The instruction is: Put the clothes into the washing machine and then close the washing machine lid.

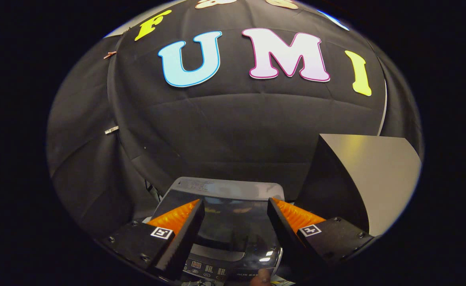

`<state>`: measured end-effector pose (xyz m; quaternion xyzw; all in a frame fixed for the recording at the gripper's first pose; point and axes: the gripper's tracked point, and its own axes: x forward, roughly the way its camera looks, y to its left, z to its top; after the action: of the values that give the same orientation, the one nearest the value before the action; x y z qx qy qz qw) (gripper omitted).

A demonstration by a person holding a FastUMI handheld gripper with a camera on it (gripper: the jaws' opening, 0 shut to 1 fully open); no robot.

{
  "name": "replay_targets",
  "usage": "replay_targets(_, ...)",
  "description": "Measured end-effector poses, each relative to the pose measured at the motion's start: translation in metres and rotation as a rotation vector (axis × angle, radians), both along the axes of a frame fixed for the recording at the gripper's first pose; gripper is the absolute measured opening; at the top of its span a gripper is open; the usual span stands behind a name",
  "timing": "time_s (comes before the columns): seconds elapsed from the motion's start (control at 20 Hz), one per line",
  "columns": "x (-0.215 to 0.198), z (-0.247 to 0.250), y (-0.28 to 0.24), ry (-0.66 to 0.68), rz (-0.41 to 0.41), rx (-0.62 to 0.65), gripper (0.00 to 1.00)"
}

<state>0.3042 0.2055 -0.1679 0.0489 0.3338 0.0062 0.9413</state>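
Two jaws apart, gripper above washing machine (lid closed), between them.

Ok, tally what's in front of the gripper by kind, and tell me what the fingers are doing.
Washing machine, glossy lid down, between and just ahead of the fingers: 1
Grey box beside the machine: 1
Metal clips on the booth cloth: 2
Gripper, fingers apart, holding nothing: 1
Total: 5

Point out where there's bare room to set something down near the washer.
The grey box beside the washer has a bare top. The washer's shut lid lies flat between the open gripper fingers. The control panel at its front is crowded.
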Motion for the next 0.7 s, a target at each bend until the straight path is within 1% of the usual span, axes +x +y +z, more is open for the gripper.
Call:
replay_targets(0.2,-0.01,0.019,-0.002,-0.039,0.026,0.013,0.99)
replay_targets(0.35,-0.019,0.046,-0.007,-0.092,0.03,0.03,0.99)
replay_targets(0.45,-0.026,0.073,-0.01,-0.146,0.038,0.051,0.99)
replay_targets(0.6,-0.042,0.117,-0.012,-0.246,0.073,0.087,0.99)
replay_targets(0.7,-0.057,0.141,-0.024,-0.31,0.076,0.097,0.99)
